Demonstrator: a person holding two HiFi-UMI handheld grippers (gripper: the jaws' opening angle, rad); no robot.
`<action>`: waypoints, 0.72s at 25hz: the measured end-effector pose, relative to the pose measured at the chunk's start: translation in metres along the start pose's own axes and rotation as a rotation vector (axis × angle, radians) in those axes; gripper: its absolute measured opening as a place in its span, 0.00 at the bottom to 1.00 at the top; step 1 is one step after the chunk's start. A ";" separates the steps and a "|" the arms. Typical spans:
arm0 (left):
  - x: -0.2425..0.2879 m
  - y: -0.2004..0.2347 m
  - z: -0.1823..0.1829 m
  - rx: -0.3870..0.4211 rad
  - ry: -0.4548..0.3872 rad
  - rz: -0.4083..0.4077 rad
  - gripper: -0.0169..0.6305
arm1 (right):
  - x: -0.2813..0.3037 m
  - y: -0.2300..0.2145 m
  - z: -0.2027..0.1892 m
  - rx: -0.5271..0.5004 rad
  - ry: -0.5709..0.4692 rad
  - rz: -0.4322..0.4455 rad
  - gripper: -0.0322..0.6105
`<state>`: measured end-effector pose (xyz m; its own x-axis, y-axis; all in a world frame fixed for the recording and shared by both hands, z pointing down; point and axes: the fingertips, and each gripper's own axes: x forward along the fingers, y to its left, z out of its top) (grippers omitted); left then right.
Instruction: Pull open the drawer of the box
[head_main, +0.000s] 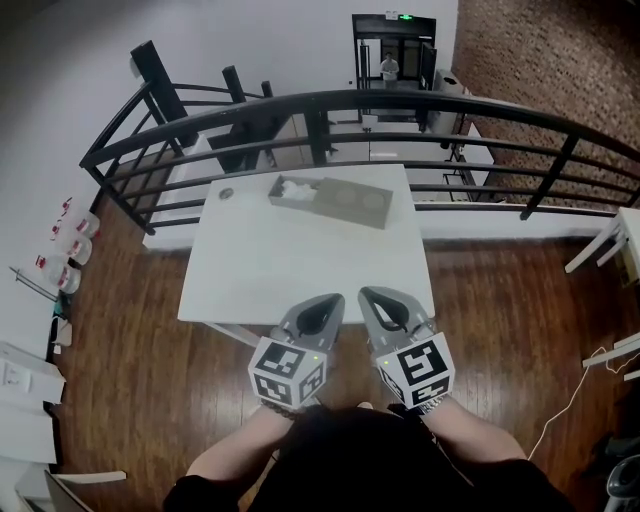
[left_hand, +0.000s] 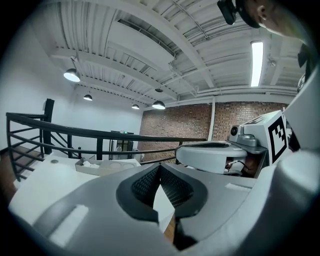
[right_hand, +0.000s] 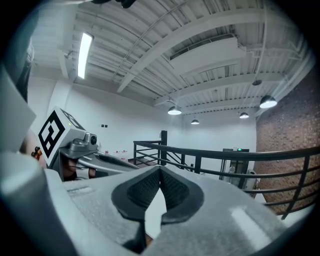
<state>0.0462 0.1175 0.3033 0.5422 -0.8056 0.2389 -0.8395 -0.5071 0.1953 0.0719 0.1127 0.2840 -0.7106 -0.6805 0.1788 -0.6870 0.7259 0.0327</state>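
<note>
Found the box (head_main: 330, 200) lying at the far side of the white table (head_main: 300, 270), well apart from both grippers; could not tell whether its drawer stood in or out. Held the left gripper (head_main: 336, 299) and right gripper (head_main: 367, 294) over the near edge, jaws pressed together on nothing. Beyond, a black railing (head_main: 420, 100), wooden floor (head_main: 130, 330), and a brick wall (head_main: 540, 50) at far right.

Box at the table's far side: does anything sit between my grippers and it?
Nothing visible does. Only bare table lies between the left gripper, the right gripper and the box. A small round object sits near the far left corner, off that path.
</note>
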 end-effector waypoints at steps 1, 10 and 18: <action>-0.003 0.000 0.001 0.003 -0.001 -0.002 0.05 | 0.000 0.002 0.001 0.001 0.000 -0.001 0.04; -0.027 0.011 0.003 0.011 0.010 -0.025 0.05 | 0.005 0.028 0.011 0.003 0.007 -0.026 0.04; -0.045 0.019 0.006 0.018 0.005 -0.063 0.05 | 0.010 0.050 0.020 -0.011 0.012 -0.054 0.04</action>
<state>0.0061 0.1424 0.2906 0.5938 -0.7707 0.2313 -0.8044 -0.5619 0.1931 0.0279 0.1404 0.2681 -0.6703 -0.7178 0.1885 -0.7228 0.6890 0.0531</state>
